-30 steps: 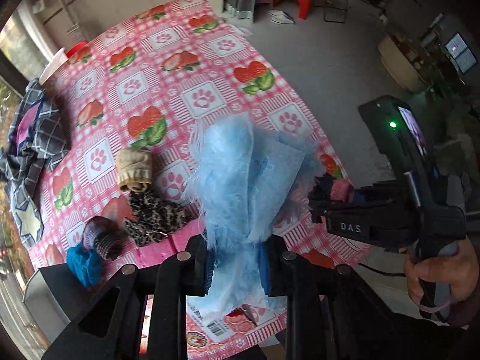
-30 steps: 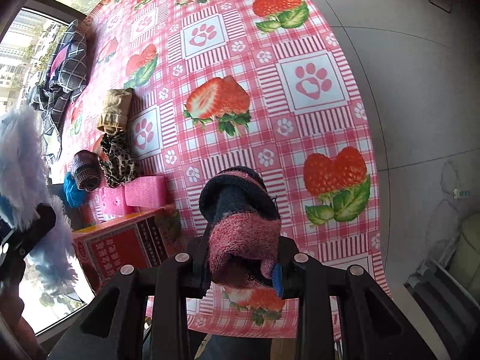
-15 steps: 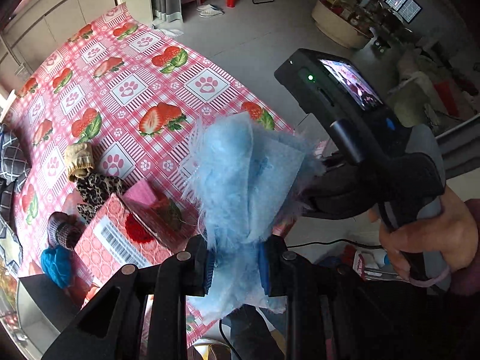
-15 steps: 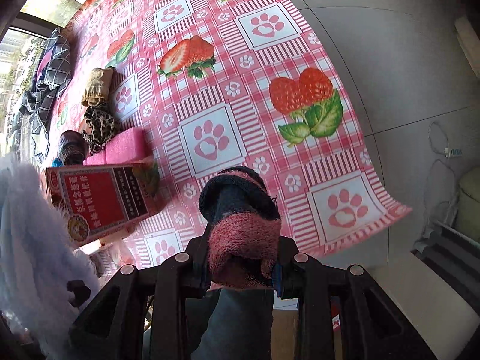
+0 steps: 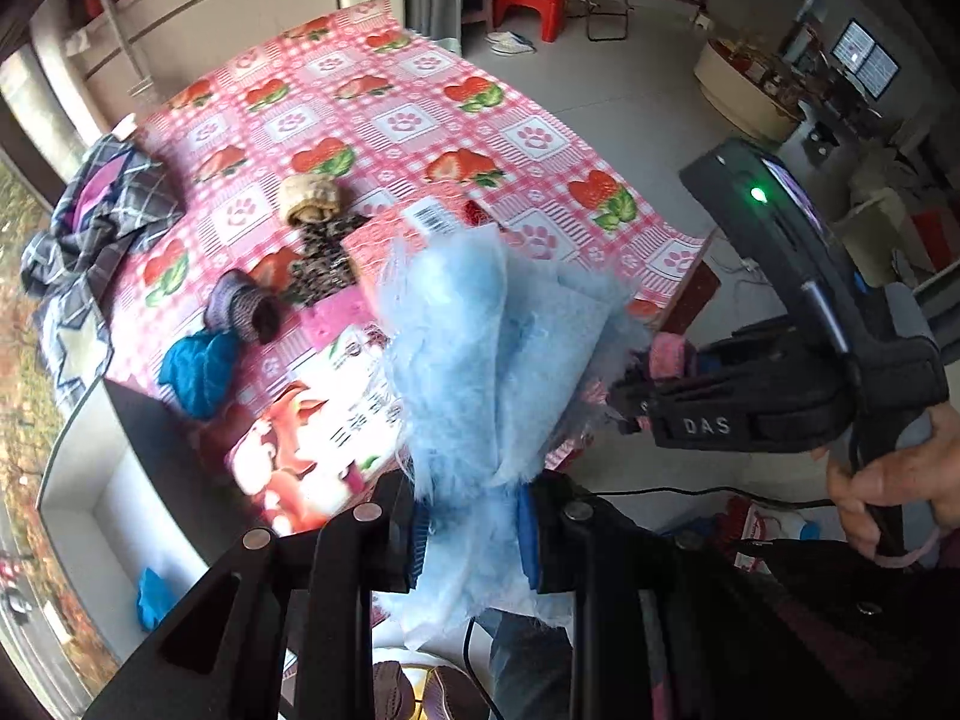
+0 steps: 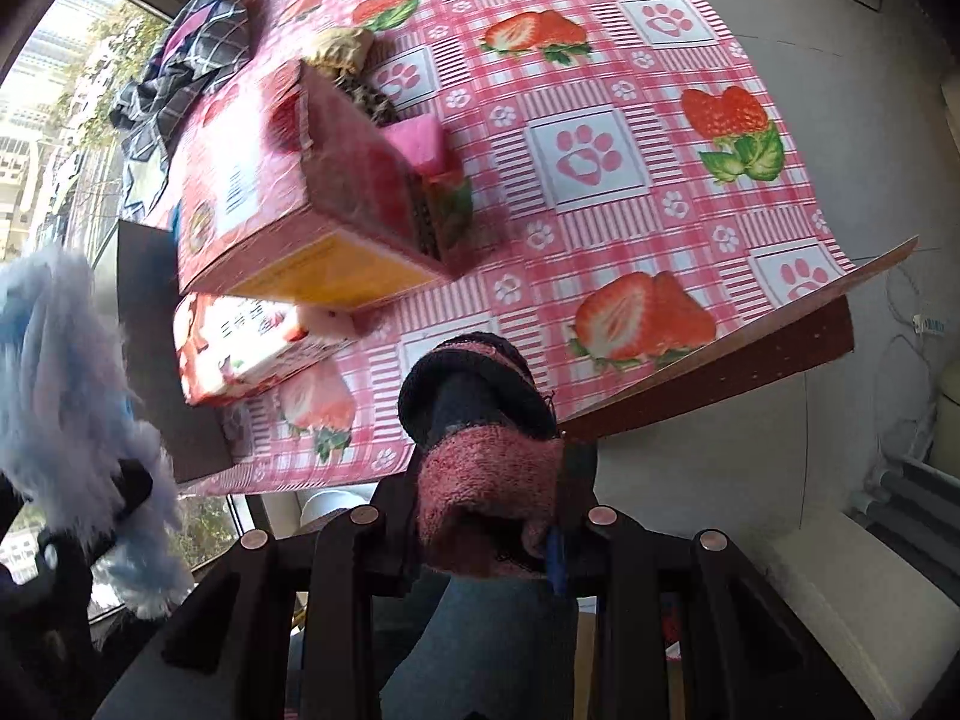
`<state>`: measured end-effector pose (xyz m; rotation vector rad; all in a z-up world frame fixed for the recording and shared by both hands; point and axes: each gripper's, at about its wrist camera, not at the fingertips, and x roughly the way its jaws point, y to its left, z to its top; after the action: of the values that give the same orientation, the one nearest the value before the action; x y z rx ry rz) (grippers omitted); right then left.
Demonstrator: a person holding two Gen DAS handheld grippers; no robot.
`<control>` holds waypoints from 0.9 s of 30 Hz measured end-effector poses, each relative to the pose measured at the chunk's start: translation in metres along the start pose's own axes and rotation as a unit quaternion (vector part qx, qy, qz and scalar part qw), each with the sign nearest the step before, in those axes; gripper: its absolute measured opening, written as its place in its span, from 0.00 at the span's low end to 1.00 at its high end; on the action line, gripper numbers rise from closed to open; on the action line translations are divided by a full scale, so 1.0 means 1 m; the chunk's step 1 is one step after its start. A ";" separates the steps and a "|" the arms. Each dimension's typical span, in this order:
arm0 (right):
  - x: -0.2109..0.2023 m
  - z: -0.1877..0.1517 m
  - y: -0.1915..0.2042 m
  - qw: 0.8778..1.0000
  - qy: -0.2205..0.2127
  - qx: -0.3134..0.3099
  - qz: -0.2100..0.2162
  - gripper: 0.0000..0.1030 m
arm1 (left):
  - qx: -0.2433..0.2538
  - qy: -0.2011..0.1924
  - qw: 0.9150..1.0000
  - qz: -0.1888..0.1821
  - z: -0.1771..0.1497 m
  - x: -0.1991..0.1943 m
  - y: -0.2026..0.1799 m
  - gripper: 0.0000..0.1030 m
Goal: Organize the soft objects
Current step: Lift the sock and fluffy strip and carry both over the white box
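Observation:
My left gripper [image 5: 474, 531] is shut on a fluffy light-blue cloth [image 5: 480, 354], held up off the table's near edge; the cloth also shows in the right wrist view [image 6: 66, 384]. My right gripper [image 6: 486, 531] is shut on a rolled pink and dark sock [image 6: 480, 438], held just off the near edge of the table; it appears in the left wrist view [image 5: 672, 357] to the right of the blue cloth. A red strawberry-print cardboard box [image 6: 288, 198] stands tilted on the table, its flap [image 6: 240, 342] hanging toward me.
On the strawberry tablecloth [image 5: 420, 120] lie a tan roll [image 5: 309, 198], a leopard-print cloth [image 5: 324, 258], a purple striped sock [image 5: 240, 306], a blue bundle [image 5: 198, 366] and pink foam [image 6: 420, 141]. A plaid garment [image 5: 96, 222] lies far left. Floor lies right.
Both grippers have pulled back and swung with their loads. The box now sits closer and looks tilted, its flap toward me. The right gripper sits lower, beside the blue cloth.

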<state>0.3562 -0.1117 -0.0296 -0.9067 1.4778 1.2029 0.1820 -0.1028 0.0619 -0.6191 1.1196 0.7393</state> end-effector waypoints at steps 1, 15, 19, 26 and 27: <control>0.002 -0.004 0.010 1.000 0.003 -0.013 0.004 0.31 | -0.016 -0.003 1.000 0.007 -0.005 -0.004 0.010 0.26; -0.003 -0.013 0.166 0.968 -0.002 -0.250 0.013 0.31 | -0.286 -0.063 0.949 0.118 -0.083 -0.053 0.145 0.25; -0.008 -0.009 0.206 0.954 -0.001 -0.300 0.011 0.31 | -0.354 -0.064 0.922 0.143 -0.111 -0.056 0.171 0.25; -0.007 -0.007 0.277 0.925 0.016 -0.380 0.019 0.31 | -0.440 -0.063 0.881 0.162 -0.155 -0.065 0.204 0.25; -0.007 -0.006 0.285 0.920 0.019 -0.391 0.021 0.31 | -0.449 -0.062 0.876 0.164 -0.159 -0.066 0.206 0.25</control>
<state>0.0868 -0.0527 0.0448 -1.4249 1.0259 1.8651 -0.0862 -0.1111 0.0583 -1.1491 0.7159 1.6056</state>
